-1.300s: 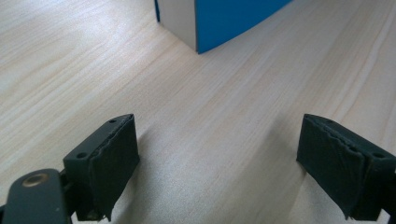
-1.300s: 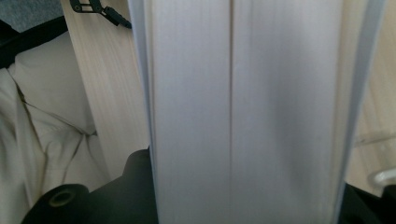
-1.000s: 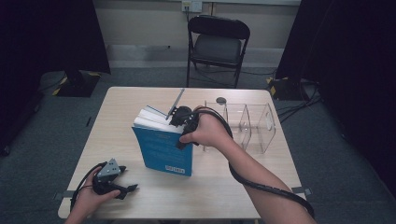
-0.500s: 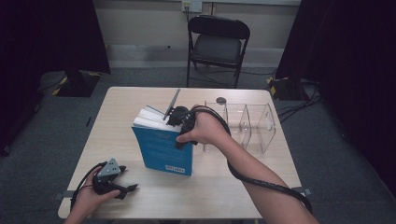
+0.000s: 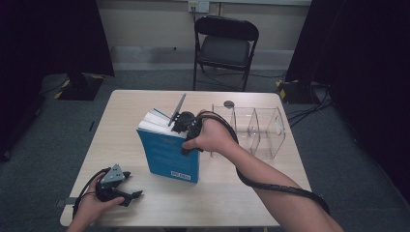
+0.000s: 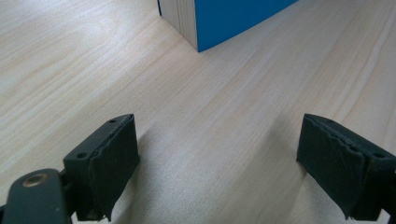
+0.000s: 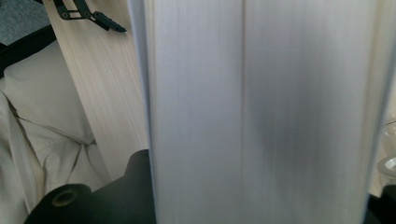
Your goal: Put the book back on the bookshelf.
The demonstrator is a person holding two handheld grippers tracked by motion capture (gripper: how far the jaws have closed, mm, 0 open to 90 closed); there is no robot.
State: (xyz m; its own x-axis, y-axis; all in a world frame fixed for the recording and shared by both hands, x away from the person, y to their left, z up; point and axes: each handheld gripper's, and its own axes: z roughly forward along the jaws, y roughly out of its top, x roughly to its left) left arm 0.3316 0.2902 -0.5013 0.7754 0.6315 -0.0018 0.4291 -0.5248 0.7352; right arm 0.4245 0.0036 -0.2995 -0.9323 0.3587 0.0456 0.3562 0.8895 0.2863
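At twelve o'clock of the table (image 5: 145, 104), the right gripper (image 5: 186, 123), its jaws just closing, clamps the upright book (image 5: 169, 154), which could slip and topple, while the left gripper (image 5: 126, 193) rests with jaws apart and empty.

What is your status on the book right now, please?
Right gripper clamped on blue book, held upright on table. Left gripper open, idle near front edge. Clear plastic organizer stands just beyond the book.

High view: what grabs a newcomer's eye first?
The blue book standing upright mid-table, with the right gripper clamped over its top edge; the right gripper view shows its page edges between the jaws. Beside it on the right sits a clear plastic organizer. The left gripper rests open at the table's near left corner.
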